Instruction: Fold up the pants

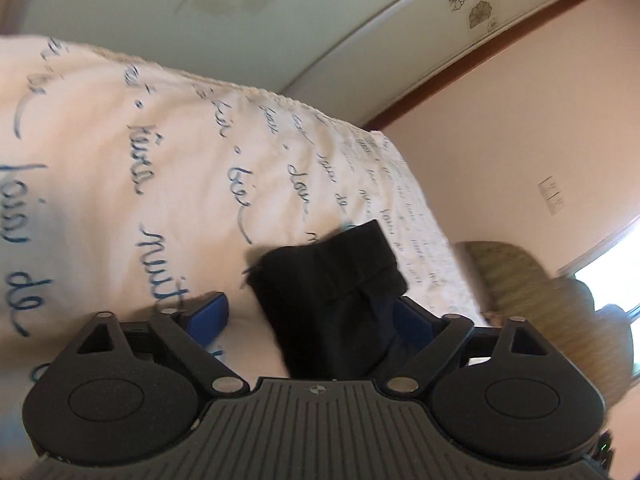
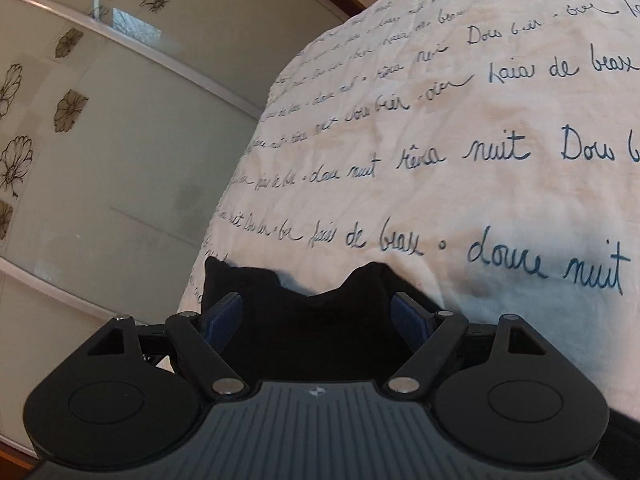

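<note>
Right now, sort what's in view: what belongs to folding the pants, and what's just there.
Belongs to the job:
black fabric pants
white bedspread printed with blue script, the work surface

Just there:
glass wardrobe doors with flower prints
tan woven chair
pink wall

**Both grippers held wide, angled down**

The left gripper (image 1: 310, 314) has its two blue-padded fingers (image 1: 208, 312) spread far apart, and dark cloth lies between them against the right-hand pad. The right gripper (image 2: 318, 314) likewise holds its jaws wide, blue pads (image 2: 224, 316) well separated with dark cloth between them. Both point forward and somewhat downward. No hand or sleeve shows.
</note>
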